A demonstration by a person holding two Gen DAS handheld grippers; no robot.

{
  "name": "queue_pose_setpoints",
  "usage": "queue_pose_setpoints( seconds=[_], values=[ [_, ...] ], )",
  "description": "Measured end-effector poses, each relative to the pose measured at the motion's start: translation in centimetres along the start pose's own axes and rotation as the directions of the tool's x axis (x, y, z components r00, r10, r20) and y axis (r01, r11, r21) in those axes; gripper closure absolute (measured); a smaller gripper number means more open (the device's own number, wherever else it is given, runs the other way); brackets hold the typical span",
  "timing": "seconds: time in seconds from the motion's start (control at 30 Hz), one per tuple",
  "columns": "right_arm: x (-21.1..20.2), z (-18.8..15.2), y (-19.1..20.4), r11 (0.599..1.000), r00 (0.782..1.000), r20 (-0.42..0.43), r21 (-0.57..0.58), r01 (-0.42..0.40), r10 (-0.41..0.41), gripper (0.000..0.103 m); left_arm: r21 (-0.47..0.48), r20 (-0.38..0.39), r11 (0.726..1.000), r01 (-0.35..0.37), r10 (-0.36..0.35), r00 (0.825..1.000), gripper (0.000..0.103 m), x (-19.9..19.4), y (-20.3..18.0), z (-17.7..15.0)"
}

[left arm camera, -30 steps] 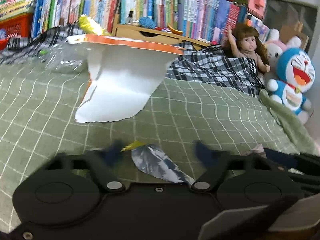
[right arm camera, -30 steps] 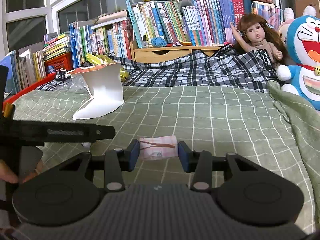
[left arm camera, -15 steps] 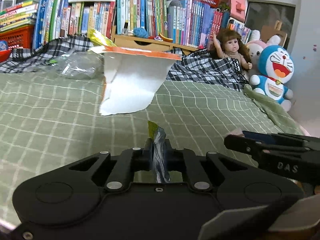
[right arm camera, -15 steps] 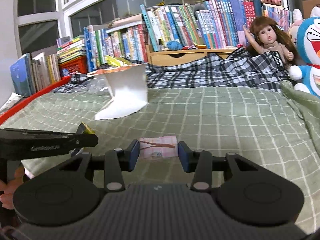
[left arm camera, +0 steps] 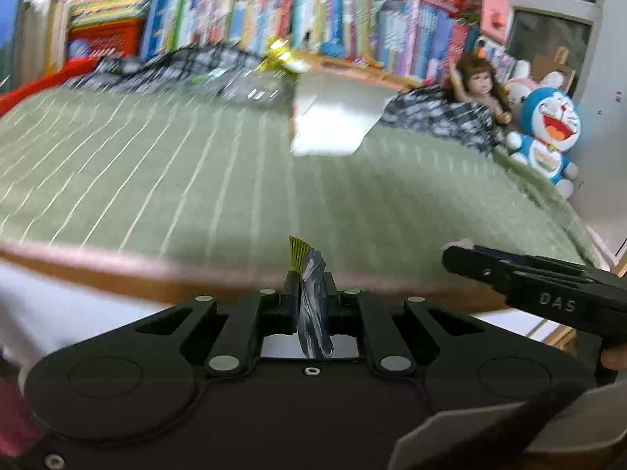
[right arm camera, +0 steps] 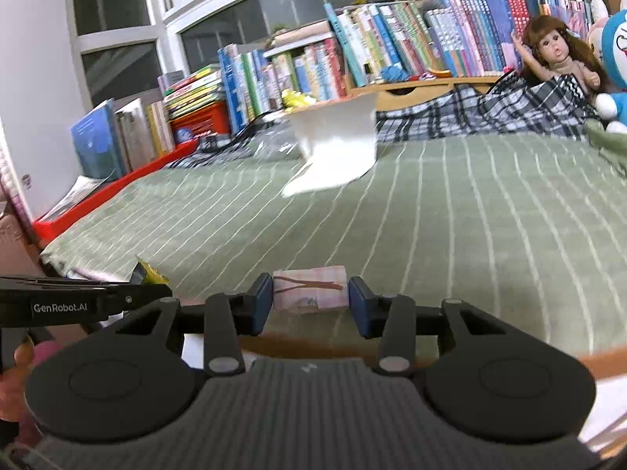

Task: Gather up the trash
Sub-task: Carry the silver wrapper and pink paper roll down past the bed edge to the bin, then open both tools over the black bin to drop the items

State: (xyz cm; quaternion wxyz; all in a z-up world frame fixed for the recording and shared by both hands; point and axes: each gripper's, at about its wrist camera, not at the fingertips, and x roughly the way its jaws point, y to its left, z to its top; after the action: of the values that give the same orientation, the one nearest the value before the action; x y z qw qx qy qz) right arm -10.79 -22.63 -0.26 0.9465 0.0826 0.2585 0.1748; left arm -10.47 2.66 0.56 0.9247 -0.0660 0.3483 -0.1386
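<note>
My left gripper (left arm camera: 309, 293) is shut on a crumpled silver wrapper (left arm camera: 311, 313) with a yellow end, held upright over the near edge of the bed. My right gripper (right arm camera: 309, 299) is shut on a small pink folded packet (right arm camera: 309, 288), also at the bed's near edge. From the right wrist view the left gripper (right arm camera: 151, 278) shows at the left with the yellow wrapper tip in it. The right gripper's arm (left arm camera: 548, 286) crosses the left wrist view at the right. A large white and orange torn paper package (left arm camera: 333, 121) stands far back on the green checked bedcover (left arm camera: 196, 180).
Books (right arm camera: 372, 47) line the far wall with a red basket (right arm camera: 196, 121). A black plaid blanket (right arm camera: 490, 117), a doll (right arm camera: 560, 55) and a blue plush toy (left arm camera: 548, 133) lie at the back right. A yellow wrapper (left arm camera: 278, 55) and clear plastic (left arm camera: 250, 90) sit near the package.
The left gripper closed on the silver wrapper and lifted it off the bed. Both grippers drew back toward the bed's near edge; the right one still holds the pink packet.
</note>
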Motion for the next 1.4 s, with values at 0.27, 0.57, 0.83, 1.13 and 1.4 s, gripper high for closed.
queue_pose_setpoints(
  seconds=[0.27, 0.57, 0.83, 1.13, 1.4],
  values=[
    [-2.6, -4.4, 2.1, 1.0, 0.998, -0.059, 0.002, -0.022, 0.022, 0.054, -0.027, -0.115, 0.998, -0.052, 0.048, 0.992, 0.093, -2.7, 2.5, -5.9],
    [-0.9, -10.3, 1.2, 0.993, 0.982, -0.191, 0.118, 0.013, 0.01, 0.054, -0.054, -0.232, 0.993, -0.109, 0.094, 0.968, 0.093, 0.3, 2.8, -10.7],
    [0.5, -14.2, 1.0, 0.986, 0.958, -0.285, 0.156, 0.058, -0.011, 0.054, -0.065, -0.368, 0.991, -0.12, 0.087, 0.926, 0.092, 3.7, 3.2, -14.5],
    [2.0, -15.3, 0.8, 0.983, 0.933, -0.359, 0.158, 0.096, -0.033, 0.054, -0.07, -0.444, 0.99, -0.121, 0.078, 0.893, 0.091, 6.1, 3.3, -16.3],
    [3.1, -15.2, 1.2, 0.983, 0.92, -0.39, 0.153, 0.098, -0.031, 0.053, -0.075, -0.467, 0.987, -0.139, 0.088, 0.88, 0.091, 6.9, 4.0, -16.9]
  ],
)
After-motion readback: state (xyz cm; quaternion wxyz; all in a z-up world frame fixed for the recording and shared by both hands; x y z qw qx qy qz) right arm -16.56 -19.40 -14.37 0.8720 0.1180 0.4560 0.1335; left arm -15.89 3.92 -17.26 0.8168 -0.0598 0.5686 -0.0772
